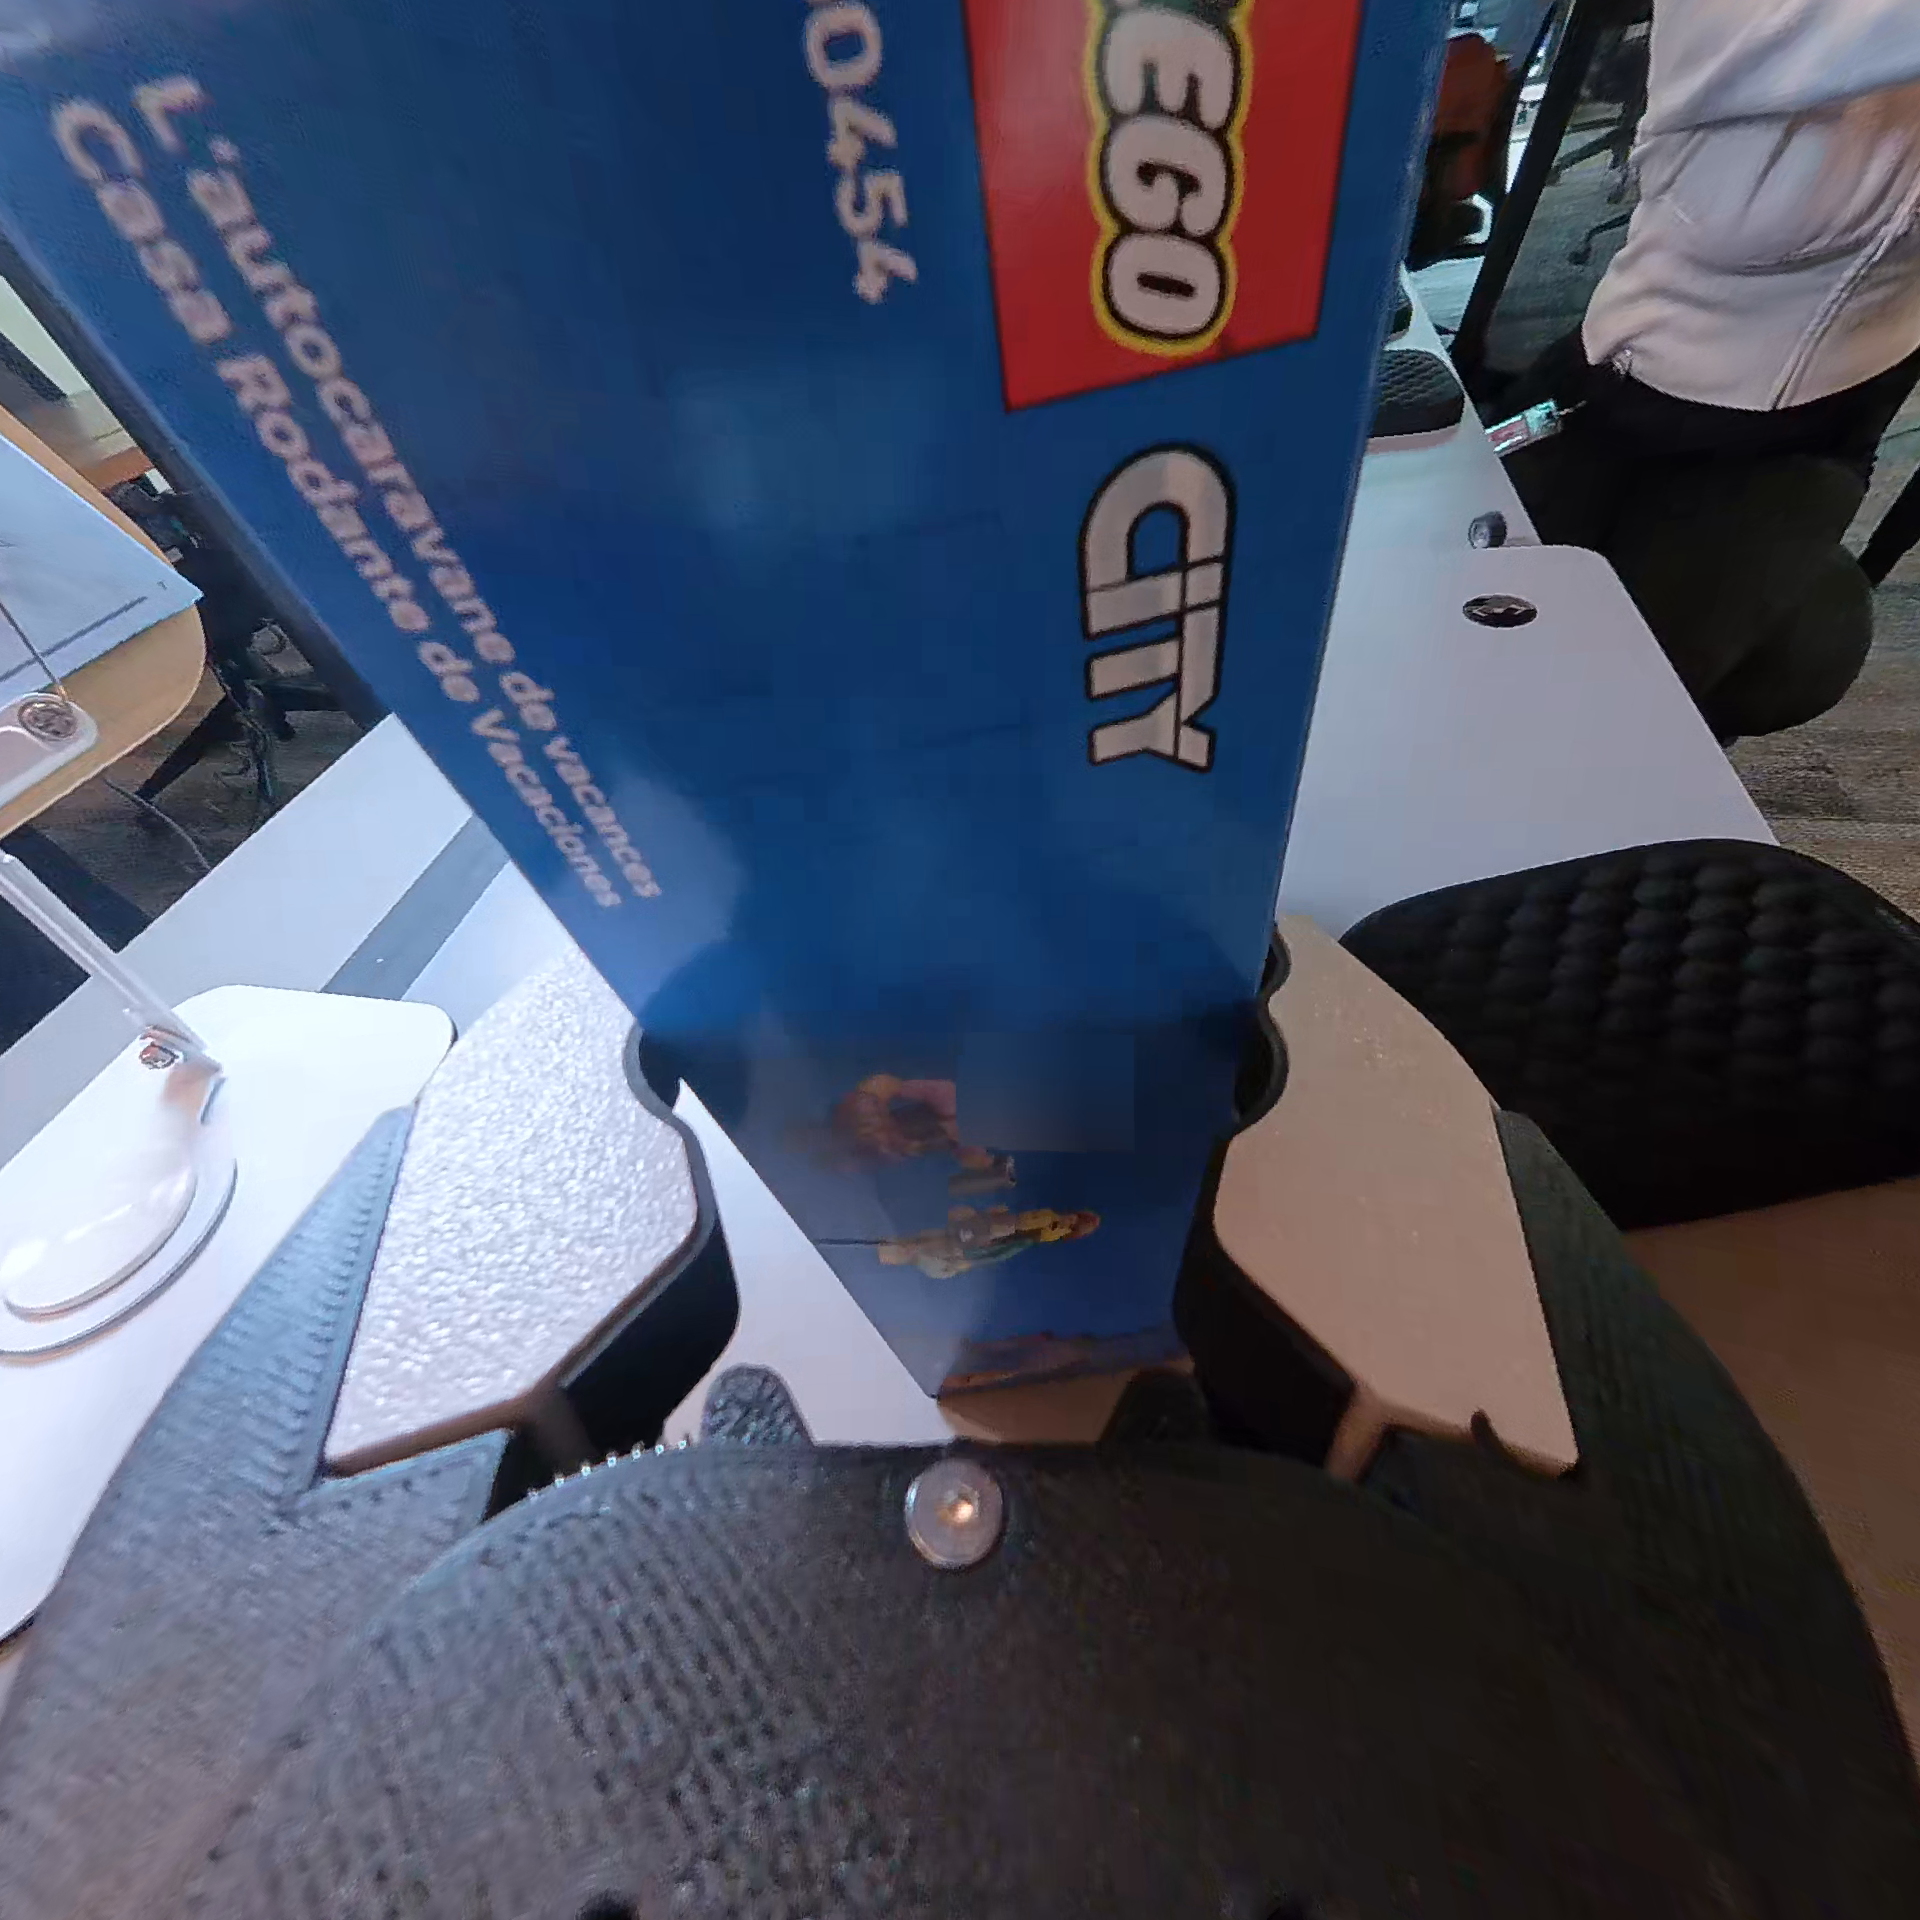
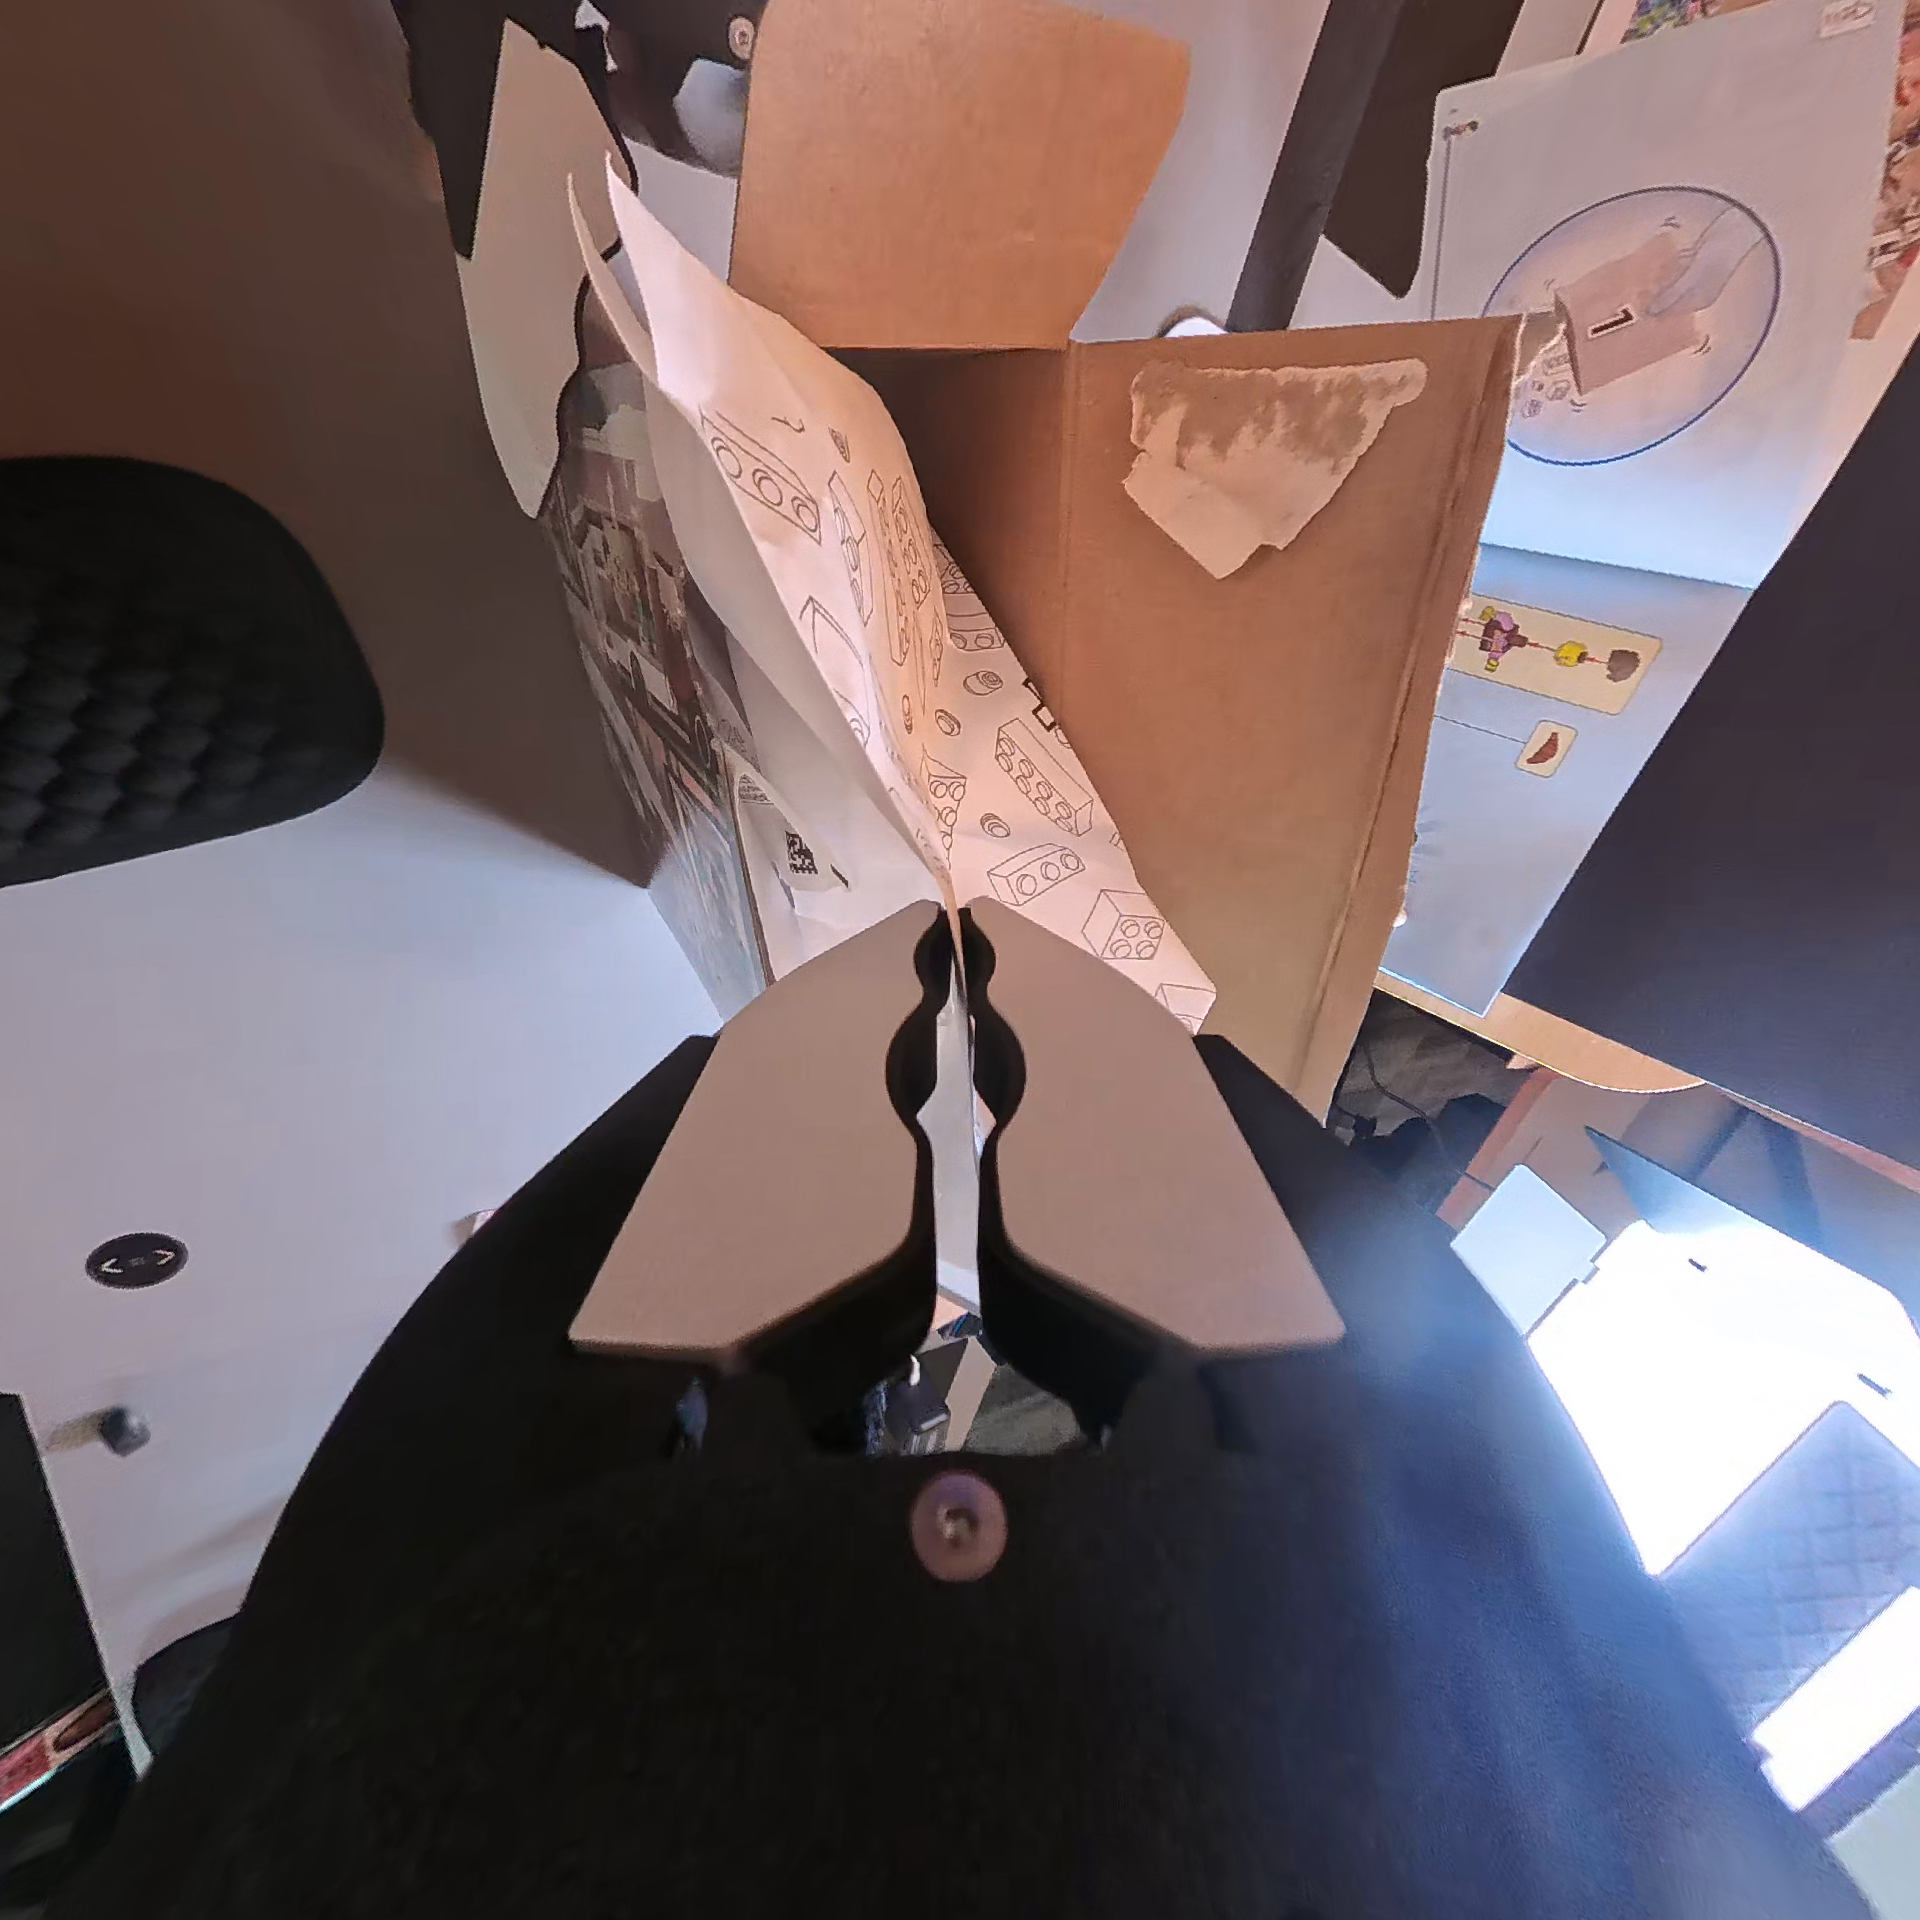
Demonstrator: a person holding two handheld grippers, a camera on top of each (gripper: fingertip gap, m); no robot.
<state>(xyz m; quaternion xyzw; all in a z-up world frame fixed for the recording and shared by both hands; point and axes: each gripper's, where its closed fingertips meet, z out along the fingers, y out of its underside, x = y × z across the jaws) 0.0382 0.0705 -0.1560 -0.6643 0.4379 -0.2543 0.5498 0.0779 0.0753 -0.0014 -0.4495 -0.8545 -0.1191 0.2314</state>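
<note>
Currently, my left hand-held gripper [image 1: 951, 1039] straddles the tall blue printed cardboard box [image 1: 831, 623] with its jaws spread wide; whether both pads press the box walls I cannot tell. The box stands on the white worktop [image 1: 1507, 707], long axis running away from my gripper, which braces it. My right hand-held gripper [image 2: 956, 920] is clenched on a white paper bag printed with brick outlines [image 2: 935, 665], which hangs out of the open brown box mouth [image 2: 1247, 675].

Right claw [image 2: 956, 920] pinching white printed paper bag [image 2: 883, 582], open cardboard box [image 2: 1247, 675] behind
</note>
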